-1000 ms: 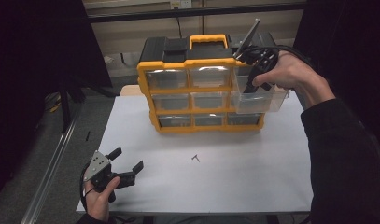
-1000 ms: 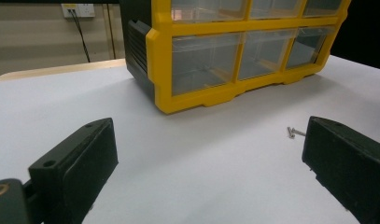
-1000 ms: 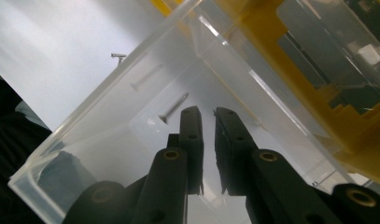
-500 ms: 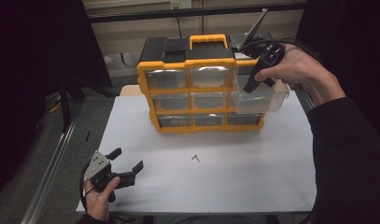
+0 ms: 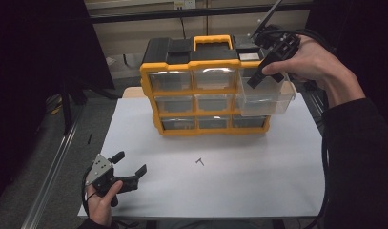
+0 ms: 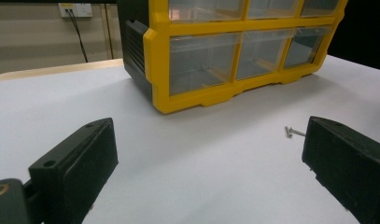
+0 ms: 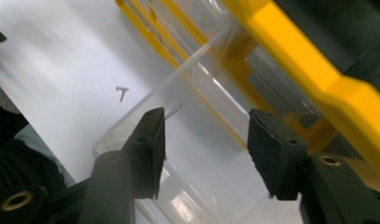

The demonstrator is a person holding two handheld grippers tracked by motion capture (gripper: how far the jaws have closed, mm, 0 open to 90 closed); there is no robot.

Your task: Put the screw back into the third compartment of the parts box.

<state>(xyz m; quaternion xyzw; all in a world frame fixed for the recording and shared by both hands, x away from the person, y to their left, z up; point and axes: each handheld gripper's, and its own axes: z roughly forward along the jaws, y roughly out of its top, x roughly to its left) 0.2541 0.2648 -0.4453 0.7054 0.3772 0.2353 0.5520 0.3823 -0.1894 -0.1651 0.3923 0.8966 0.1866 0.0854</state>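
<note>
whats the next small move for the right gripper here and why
Probably swing the right gripper down toward the screws on the white table. Its jaws have just been opening, with nothing pressed between them, above the clear drawer pulled out of the yellow organizer. The drawer stands open to receive, and the screws lie loose in front.

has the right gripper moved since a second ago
Yes. In the high view the right gripper has risen from the pulled-out clear drawer toward the organizer's top edge, its jaws just opening, nothing between them.
</note>
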